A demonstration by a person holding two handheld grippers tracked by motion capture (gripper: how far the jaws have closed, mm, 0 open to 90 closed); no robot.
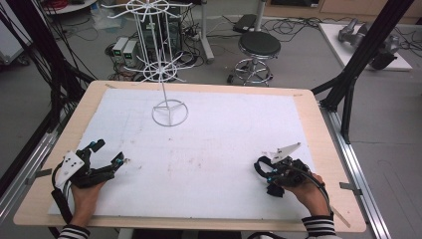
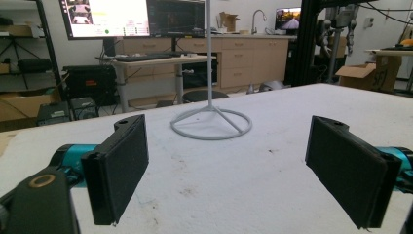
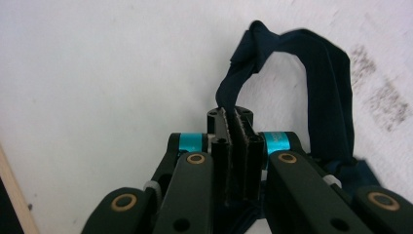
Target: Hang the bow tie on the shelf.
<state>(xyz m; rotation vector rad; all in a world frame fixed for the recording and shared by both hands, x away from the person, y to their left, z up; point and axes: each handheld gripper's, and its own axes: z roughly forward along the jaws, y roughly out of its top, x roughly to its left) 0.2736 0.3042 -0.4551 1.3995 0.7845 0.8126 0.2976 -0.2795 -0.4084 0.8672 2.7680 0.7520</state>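
A: Starting at the left, the left gripper (image 1: 107,155) rests low on the white foam-covered surface (image 1: 209,149) with its jaws spread wide and nothing between them; from its own view it looks straight at the white wire display stand with a ring base (image 2: 211,123).

B: And the right gripper (image 1: 267,168)?

A: Its jaws are pressed together on a dark navy fabric strap (image 3: 311,83), which loops up off the surface just in front of it, at the near right of the surface.

B: So how should the step go?

A: I'd judge the strap is meant for a hook on the stand. Keep the pinch firm, lift so the loop hangs open, and let the left gripper spread the loop before carrying it across.

B: Any containers?

A: None on the surface; the stand's hooks hang bare.
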